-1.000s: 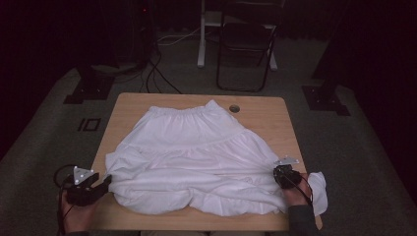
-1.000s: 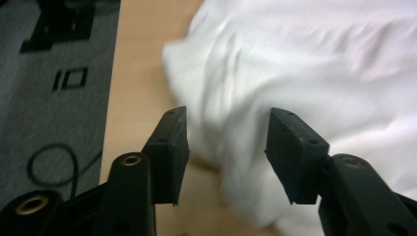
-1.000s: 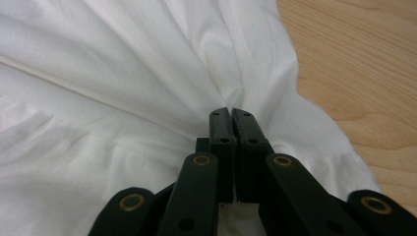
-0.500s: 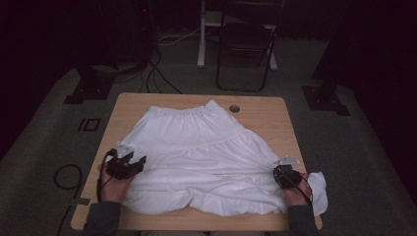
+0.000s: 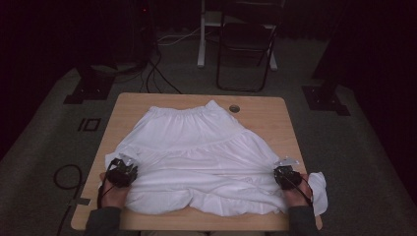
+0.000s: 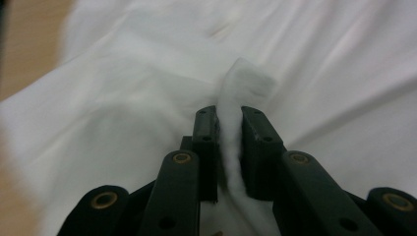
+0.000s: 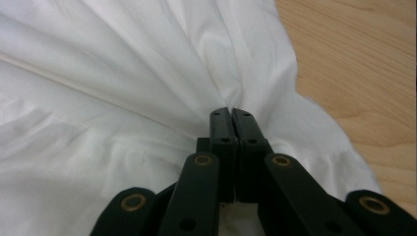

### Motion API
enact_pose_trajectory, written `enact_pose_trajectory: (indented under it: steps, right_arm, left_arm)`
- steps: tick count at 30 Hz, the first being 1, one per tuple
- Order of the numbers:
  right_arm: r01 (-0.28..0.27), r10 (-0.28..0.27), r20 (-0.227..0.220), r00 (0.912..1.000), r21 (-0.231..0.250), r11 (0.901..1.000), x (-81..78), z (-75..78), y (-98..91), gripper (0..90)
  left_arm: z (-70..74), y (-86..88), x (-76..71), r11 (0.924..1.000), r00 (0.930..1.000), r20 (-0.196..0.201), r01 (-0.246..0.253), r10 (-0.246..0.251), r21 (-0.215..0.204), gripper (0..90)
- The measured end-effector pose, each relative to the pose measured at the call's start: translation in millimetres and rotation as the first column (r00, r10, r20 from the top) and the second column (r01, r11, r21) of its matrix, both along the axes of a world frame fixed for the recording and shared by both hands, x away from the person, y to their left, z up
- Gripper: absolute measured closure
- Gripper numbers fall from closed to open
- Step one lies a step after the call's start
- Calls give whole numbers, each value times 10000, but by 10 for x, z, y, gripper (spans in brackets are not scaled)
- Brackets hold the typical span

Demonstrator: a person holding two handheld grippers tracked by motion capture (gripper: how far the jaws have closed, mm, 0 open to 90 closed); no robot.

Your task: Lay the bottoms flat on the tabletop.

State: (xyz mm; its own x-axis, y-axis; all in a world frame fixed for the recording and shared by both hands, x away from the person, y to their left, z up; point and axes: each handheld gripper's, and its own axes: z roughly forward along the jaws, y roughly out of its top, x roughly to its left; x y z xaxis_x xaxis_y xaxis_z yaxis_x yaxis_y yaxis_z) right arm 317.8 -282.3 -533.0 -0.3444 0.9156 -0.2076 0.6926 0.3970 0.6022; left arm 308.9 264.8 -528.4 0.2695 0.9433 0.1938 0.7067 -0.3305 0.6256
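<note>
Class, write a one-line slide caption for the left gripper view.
Left gripper pinching a raised fold of the white skirt, jaws just closing on the cloth.

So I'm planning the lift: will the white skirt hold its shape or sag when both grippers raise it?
The skirt will likely sag: it lies in soft wrinkles on the table. It looks thin and light, bunching into a ridge as the left gripper has just been closing on it. The right gripper pinches gathered folds, so it probably won't slip.

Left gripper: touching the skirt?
Touching. The left gripper view shows a raised fold of the skirt between the left gripper's jaws, which have just been closing, with the cloth filling the narrow gap against both pads.
</note>
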Motion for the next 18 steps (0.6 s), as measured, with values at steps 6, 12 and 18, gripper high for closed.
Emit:
enact_pose_trajectory:
  steps: [6,12,18]
  right_arm:
    - [26,-25,-100,9999,105,9999,-90,6,-76,889]
    - [233,-228,-173,9996,251,9994,-200,8,-189,889]
    - [522,-515,-288,9983,257,9983,-359,14,-292,889]
  left_arm:
    - [2,343,-296,9962,9959,229,-869,870,-19,753]
    - [62,481,-388,9756,9755,643,-2136,2102,513,695]
    - [110,511,-402,9672,9650,815,-2524,2494,288,615]
